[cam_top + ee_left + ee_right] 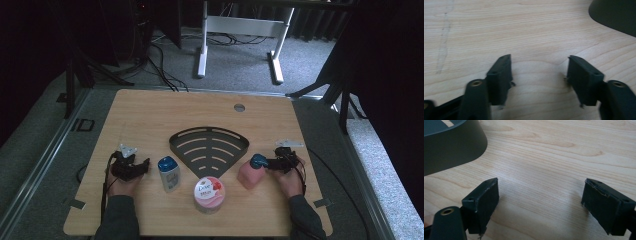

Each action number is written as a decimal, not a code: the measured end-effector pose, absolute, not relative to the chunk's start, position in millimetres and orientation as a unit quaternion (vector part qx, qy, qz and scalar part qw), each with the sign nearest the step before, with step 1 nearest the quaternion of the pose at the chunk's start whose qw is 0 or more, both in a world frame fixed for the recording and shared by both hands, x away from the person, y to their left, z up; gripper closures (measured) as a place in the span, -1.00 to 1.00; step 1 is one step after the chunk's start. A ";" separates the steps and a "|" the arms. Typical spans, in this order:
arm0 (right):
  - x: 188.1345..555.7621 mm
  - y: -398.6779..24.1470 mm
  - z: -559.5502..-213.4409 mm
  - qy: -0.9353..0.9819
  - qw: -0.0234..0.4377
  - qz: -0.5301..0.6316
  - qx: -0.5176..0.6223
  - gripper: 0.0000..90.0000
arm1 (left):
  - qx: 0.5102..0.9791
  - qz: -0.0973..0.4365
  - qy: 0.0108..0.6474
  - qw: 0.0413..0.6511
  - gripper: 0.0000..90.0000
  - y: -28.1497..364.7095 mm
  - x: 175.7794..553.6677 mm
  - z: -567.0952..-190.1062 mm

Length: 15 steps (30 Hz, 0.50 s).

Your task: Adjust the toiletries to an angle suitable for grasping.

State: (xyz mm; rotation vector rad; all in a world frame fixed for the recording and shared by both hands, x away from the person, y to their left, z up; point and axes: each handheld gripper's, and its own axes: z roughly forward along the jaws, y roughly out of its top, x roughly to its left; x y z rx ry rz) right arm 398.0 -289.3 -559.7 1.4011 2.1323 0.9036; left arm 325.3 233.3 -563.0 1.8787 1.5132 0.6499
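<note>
Pale wooden table [150,110]: smooth, matt grain under both tongs. Dark fan-shaped slotted rack [209,146] between the tongs: matt. Left gripper [539,72] and right gripper [541,200]: matt black plastic.

High view overhead, gripper views close, sharing black rack [209,147]

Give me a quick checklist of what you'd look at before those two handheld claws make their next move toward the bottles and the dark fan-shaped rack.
1. Left gripper empty, jaws apart: ok.
2. Right gripper empty, jaws apart: ok.
3. White bottle with blue cap upright, just beside the left gripper: ok.
4. Pink bottle with blue cap close to the right gripper in the high view; whether they touch: cannot tell.
5. Dark rack lies flat mid-table with nothing in it: ok.
6. Round Dove jar stands at the near edge, between the hands; it could be knocked if a gripper swings inward: ok for now.
</note>
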 end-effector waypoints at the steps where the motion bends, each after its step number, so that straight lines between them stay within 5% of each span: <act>1: 397.7 -289.6 -559.7 0.769 0.216 0.326 0.505 -0.67 | 0.716 0.246 0.572 0.317 -0.12 233.6 324.7 -562.9; 12: 393.8 -289.6 -559.9 0.771 0.215 0.326 0.503 -0.69 | 0.719 0.235 0.576 0.309 0.27 235.6 314.9 -556.2; 15: 390.7 -290.5 -557.4 0.772 0.214 0.323 0.503 -0.46 | 0.725 0.227 0.566 0.319 0.46 235.3 309.4 -551.0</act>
